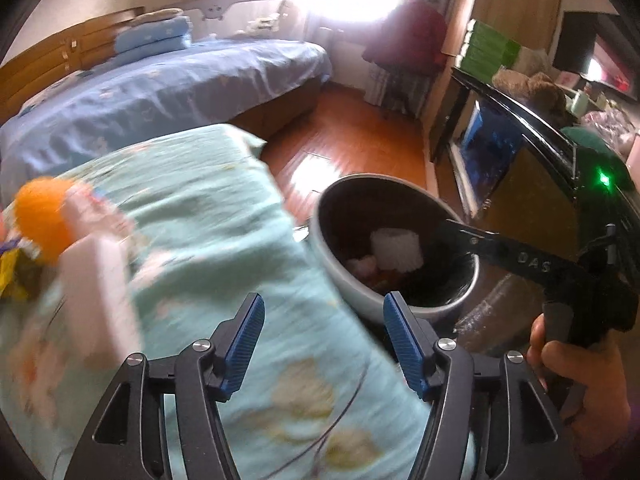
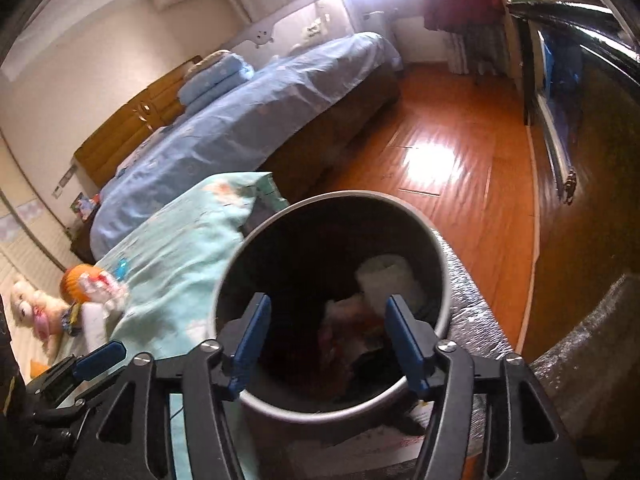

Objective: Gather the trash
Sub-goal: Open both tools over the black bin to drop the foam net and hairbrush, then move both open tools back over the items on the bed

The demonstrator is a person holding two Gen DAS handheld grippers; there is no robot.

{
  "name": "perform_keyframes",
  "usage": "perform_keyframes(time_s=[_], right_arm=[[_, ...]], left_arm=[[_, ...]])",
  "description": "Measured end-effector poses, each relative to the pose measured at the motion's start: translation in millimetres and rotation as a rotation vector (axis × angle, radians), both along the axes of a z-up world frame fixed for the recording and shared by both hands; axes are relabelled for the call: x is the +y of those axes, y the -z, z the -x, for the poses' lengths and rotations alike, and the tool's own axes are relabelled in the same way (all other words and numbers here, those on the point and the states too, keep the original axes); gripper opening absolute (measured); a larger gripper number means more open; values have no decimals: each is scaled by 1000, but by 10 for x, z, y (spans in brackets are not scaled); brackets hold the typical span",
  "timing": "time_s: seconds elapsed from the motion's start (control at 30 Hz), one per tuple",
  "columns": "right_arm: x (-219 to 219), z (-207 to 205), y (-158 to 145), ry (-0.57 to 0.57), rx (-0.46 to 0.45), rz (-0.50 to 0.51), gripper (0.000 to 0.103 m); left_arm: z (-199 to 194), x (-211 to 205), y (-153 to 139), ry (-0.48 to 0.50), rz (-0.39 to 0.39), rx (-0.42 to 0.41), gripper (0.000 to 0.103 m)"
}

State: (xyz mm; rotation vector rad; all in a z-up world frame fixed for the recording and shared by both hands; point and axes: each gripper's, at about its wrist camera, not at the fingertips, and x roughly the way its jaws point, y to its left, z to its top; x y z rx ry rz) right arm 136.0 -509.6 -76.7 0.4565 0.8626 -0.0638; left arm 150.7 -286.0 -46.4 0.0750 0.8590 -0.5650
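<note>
Right gripper (image 2: 324,344): your jaws stand wide with nothing between them, poised right over the mouth of the bin, which suits a drop just made or one about to be checked.
Left gripper (image 1: 324,344): jaws wide too and empty, hanging above the teal quilt (image 1: 208,248), turned toward the clutter at 9 o'clock; that reads as you lining up for the next pick.
Bin (image 2: 436,248): one round grey bin on the floor, against the quilt's edge, at 1 o'clock in the left view. It sits close so each carry stays short.
Trash in bin: one white crumpled wad (image 2: 388,280) shows plainly; pink and reddish scraps lie under it, too jumbled to count.
Trash left on quilt: one white flat piece (image 1: 100,280) beside one orange ball (image 1: 40,220), touching or nearly so; motion blur hides which. One yellow wrapper (image 1: 10,276) sits at the frame's edge.
Soft toy (image 2: 28,308): one, at 9 o'clock in the right view; likely not trash.
Grippers: two, both free.
</note>
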Motion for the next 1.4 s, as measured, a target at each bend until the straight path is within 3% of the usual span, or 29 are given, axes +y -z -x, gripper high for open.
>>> perform_keyframes(time_s=[0.43, 0.77, 1.17, 1.4], right_arm=[[863, 193, -172, -143, -54, -45, 84], [1474, 210, -193, -248, -61, -61, 86], [1990, 106, -158, -336, -38, -69, 86], [2175, -1, -121, -365, -29, -75, 86]], left_arm=[[452, 1074, -10, -176, 19, 7, 62], [650, 1796, -52, -340, 49, 11, 63], [522, 2211, -5, -444, 29, 23, 64], [223, 2324, 42, -459, 13, 36, 65]])
